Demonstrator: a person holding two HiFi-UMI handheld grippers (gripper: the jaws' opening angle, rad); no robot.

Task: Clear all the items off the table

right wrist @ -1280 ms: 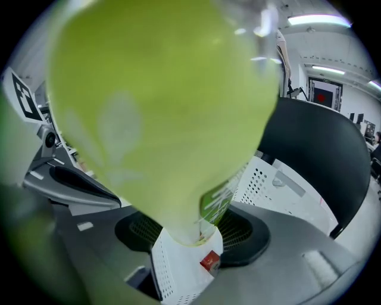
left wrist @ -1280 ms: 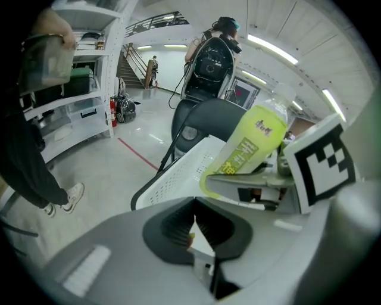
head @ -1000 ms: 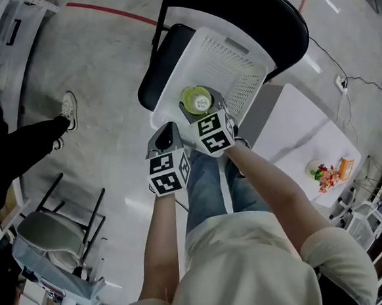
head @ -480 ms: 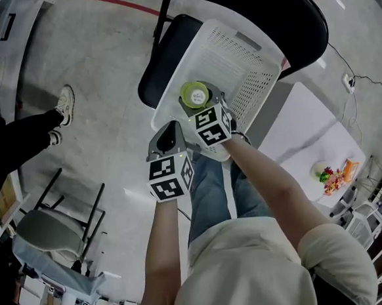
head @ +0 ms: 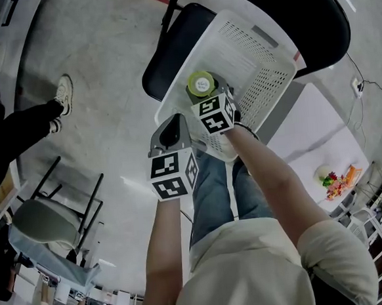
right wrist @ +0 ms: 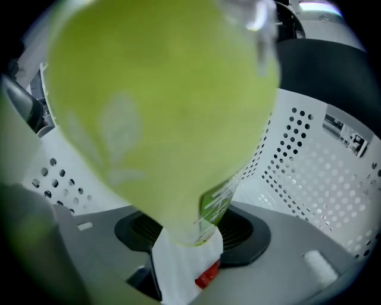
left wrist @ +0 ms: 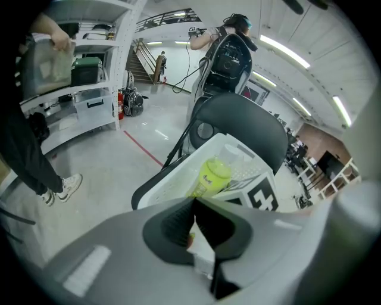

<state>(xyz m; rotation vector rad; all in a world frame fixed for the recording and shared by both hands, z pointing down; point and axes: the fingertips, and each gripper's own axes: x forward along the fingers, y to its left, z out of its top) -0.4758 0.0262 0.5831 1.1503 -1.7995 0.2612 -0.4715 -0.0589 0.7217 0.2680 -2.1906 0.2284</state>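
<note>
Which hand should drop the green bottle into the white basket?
Right. The right gripper grips the green bottle above the white basket; the left gripper is shut and empty.

Blurred bottle, tiny clutter
The green bottle (right wrist: 161, 107) in front of the white basket (right wrist: 309, 179) is blurred, its far end cut off; coloured bits (head: 333, 178) right of the basket are too small to name.

One bottle (head: 201, 84), one basket (head: 264, 77), one table (head: 314, 132) showing.
Black chair (head: 170, 51) plus grey chair (head: 42, 223) are making two; table is holding maybe three small items (head: 334, 178), blurry.
</note>
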